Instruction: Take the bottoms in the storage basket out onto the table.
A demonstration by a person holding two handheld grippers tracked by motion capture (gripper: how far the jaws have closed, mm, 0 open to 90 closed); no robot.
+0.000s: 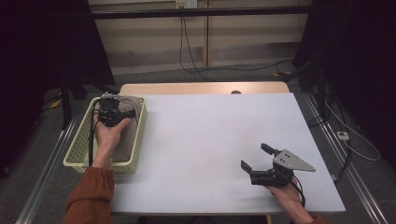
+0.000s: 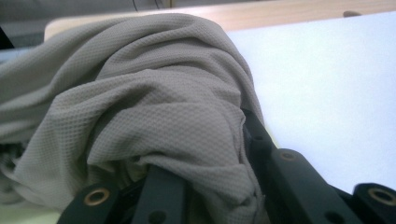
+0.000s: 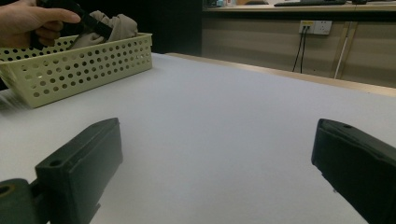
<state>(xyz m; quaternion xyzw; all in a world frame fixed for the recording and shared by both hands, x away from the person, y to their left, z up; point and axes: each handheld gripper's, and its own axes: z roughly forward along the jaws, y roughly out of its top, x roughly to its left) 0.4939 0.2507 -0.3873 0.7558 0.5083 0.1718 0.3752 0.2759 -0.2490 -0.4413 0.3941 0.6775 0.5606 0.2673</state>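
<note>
A taupe knit garment (image 2: 154,112) is clamped between the left gripper's (image 1: 112,112) fingers, bunched over the perforated basket (image 1: 77,156) at left of the high view. The right gripper (image 1: 261,165), fingers apart and empty, rests well away at lower right on the worktop (image 1: 210,140); the left is nearer.

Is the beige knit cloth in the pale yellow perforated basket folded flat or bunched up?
Bunched up. The beige knit cloth lies in rumpled folds, pinched by the left gripper over the pale yellow perforated basket.
</note>
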